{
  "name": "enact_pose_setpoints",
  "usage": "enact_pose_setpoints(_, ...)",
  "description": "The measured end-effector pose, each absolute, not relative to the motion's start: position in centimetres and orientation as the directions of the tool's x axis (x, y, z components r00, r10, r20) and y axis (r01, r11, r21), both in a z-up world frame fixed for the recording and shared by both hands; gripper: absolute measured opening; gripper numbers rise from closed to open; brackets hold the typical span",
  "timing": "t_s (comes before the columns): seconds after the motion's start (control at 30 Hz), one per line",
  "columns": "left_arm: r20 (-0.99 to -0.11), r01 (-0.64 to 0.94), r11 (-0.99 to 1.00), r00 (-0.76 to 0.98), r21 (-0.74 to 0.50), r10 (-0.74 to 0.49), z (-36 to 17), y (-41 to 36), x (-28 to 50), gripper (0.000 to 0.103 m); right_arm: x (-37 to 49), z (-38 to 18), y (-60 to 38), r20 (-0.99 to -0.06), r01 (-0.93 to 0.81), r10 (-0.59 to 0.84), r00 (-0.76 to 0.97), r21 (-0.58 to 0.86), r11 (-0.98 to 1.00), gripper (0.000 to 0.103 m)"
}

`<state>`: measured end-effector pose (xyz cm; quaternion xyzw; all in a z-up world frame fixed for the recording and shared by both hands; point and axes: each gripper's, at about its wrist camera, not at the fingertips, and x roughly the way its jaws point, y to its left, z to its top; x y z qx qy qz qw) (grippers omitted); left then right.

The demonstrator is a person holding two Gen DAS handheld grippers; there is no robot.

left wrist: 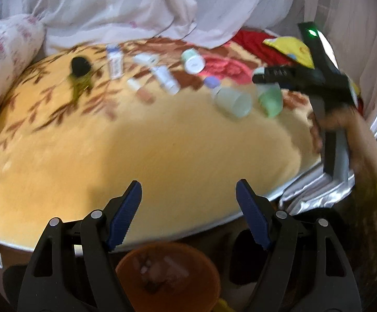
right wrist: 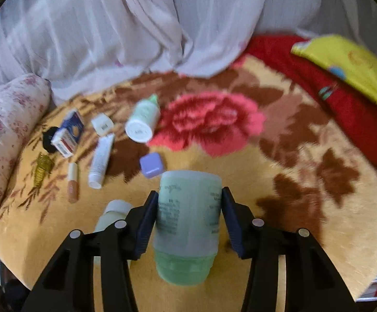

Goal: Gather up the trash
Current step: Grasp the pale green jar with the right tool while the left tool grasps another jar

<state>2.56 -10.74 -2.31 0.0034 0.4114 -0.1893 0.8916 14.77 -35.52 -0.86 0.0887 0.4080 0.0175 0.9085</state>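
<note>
Your right hand-held gripper (right wrist: 188,218) clamps a frosted green bottle (right wrist: 188,223) above the bed. On the blanket lie a pale bottle (right wrist: 110,217), white tube (right wrist: 100,160), lilac cube (right wrist: 152,166) and mint-capped white bottle (right wrist: 143,119).

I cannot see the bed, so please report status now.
Left gripper open, empty, above orange bin. Right gripper shut on green bottle. More trash on blanket; nothing blocking.

A home bedroom: floral blanket (right wrist: 292,182), bolster pillow (right wrist: 6,130), draped netting (right wrist: 136,26)
</note>
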Motion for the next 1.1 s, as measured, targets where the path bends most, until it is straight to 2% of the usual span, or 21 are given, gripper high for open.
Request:
enact_pose_setpoints(0.23, -0.707, 0.367, 0.908, 0.587, -0.201, -0.394, -1.2, -17.0, 7.3, 0.073, 10.6, 2.2, -36.0, -0.652, 0.047, 0.024, 0.758, 0.091, 0.995, 0.047)
enact_pose_setpoints(0.47, -0.732, 0.308, 0.919, 0.562, -0.247, -0.385, -2.3, -19.7, 11.8, 0.073, 9.9, 2.2, -38.2, -0.625, 0.048, 0.045, 0.779, 0.131, 0.99, 0.047)
enact_pose_setpoints(0.73, -0.758, 0.237, 0.961, 0.598, -0.142, -0.259, -4.0, -22.6, 15.0, 0.072, 9.0, 2.6, -39.0, -0.61, 0.043, 0.046, 0.791, 0.131, 0.99, 0.047)
enact_pose_setpoints(0.77, -0.763, 0.233, 0.963, 0.596, -0.134, -0.25, -4.3, -22.7, 15.3, 0.056, 8.9, 2.6, -39.0, -0.608, 0.043, 0.045, 0.792, 0.129, 0.991, 0.047)
enact_pose_setpoints(0.8, -0.765, 0.242, 0.96, 0.588, -0.143, -0.262, -4.6, -22.7, 15.4, 0.049, 8.7, 2.7, -39.0, -0.606, 0.041, 0.046, 0.794, 0.128, 0.991, 0.047)
enact_pose_setpoints(1.1, -0.719, 0.278, 0.947, 0.625, -0.159, -0.304, -3.3, -19.3, 12.5, 0.043, 7.5, 3.4, -37.7, -0.588, 0.003, 0.079, 0.805, 0.138, 0.99, 0.047)
